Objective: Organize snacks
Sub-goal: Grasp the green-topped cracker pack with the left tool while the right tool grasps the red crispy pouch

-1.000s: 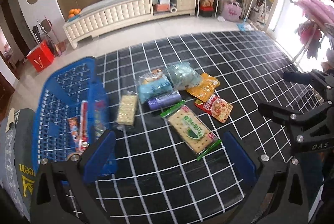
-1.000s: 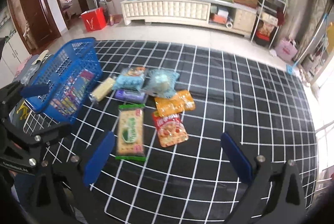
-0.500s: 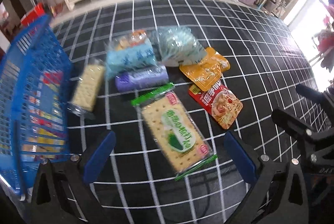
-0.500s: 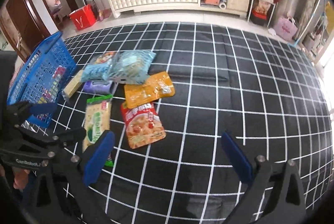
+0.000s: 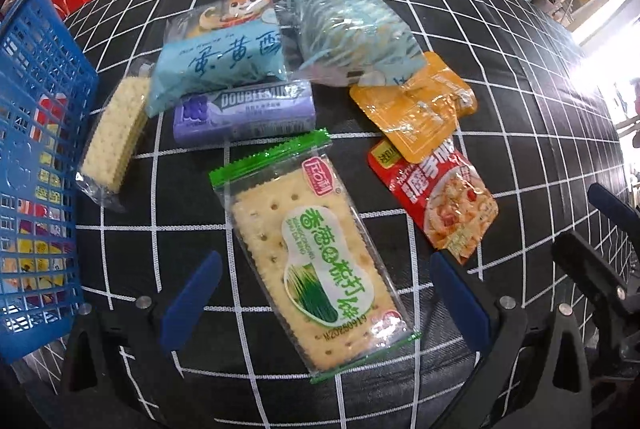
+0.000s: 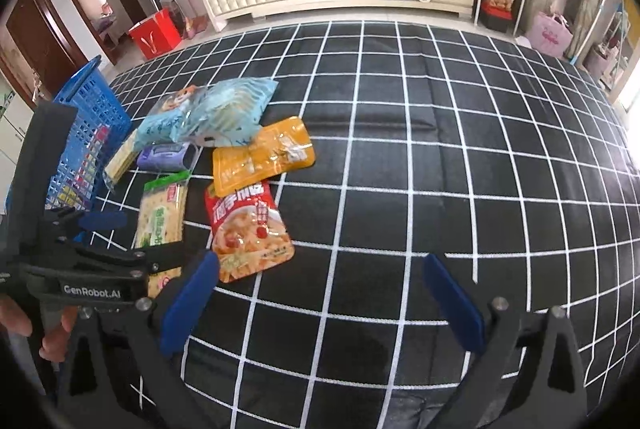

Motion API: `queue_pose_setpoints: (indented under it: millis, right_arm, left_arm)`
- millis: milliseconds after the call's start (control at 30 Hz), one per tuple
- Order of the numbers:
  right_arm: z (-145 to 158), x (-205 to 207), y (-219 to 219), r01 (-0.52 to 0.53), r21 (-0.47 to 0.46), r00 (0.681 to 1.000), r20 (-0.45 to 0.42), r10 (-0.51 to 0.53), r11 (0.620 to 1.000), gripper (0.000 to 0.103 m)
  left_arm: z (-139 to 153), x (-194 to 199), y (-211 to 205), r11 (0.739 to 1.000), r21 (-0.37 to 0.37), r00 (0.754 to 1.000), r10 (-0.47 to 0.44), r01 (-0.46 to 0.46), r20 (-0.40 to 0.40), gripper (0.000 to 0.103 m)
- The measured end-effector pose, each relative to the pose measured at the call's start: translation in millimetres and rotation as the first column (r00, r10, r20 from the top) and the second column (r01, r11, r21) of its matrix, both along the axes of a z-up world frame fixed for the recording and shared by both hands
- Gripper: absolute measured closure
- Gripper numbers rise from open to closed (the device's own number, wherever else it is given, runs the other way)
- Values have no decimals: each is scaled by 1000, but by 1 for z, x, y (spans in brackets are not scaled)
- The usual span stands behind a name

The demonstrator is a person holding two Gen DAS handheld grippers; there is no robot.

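Both tongs gaping, left tongs astride green cracker pack, blue basket left, red pouch right.

Left gripper jaws wide apart, straddling the green cracker pack. Red pouch right of pack; purple mint box beyond it; blue basket far left.

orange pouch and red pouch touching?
Touching. Left wrist view: the orange pouch has its lower corner lying over the red pouch's top edge, no cloth visible between them.
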State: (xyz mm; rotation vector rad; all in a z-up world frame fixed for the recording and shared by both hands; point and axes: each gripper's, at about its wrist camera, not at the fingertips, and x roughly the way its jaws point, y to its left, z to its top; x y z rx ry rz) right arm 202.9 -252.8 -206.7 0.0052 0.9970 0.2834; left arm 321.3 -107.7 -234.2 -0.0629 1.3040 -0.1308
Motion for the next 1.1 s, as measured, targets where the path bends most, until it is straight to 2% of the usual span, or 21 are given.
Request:
queue_pose_setpoints:
  millis: [67, 133, 233, 367, 467, 600, 867, 1000, 1100]
  right_arm:
    - [-3, -1, 1, -1, -1, 1000, -5, 1, 1000, 0]
    - [-3, -1, 4, -8, -6, 1000, -5, 8, 1000, 0]
    - [-2, -1, 12, -27, -11, 1000, -4, 27, 1000, 0]
    - [-2, 3, 24, -52, -17, 999, -16, 52, 998, 0]
    - [0, 9, 38, -75, -61, 997, -12, 74, 995, 0]
    - [-2, 16, 54, -97, -109, 995, -22, 95, 989, 0]
    - [-26, 35, 96, -162, -232, 986, -65, 151, 959, 1]
    - [-41, 46, 102, -160, -242, 983, -128, 132, 957, 16]
    - [-41, 47, 100, -157, -221, 983, -125, 132, 963, 20]
  left_arm:
    - [-5, 0, 2, 1000, -25, 1000, 2, -3, -7, 2]
    - [-11, -1, 4, 999, -41, 1000, 10, -11, -24, 16]
    - [-13, -7, 7, 1000, -5, 1000, 6, -6, 0, 30]
    - [-11, -16, 8, 998, 36, 999, -45, 45, -4, 38]
    - [-11, -23, 15, 999, 13, 999, -47, 47, -11, 41]
    - [-16, -34, 38, 1000, 0, 1000, 2, -2, -2, 42]
    - [-23, -46, 67, 999, -40, 1000, -2, 3, 16, 44]
    - [-26, -35, 83, 998, -57, 1000, -12, 13, 16, 44]
    - [-24, -32, 92, 997, -66, 999, -24, 26, 28, 44]
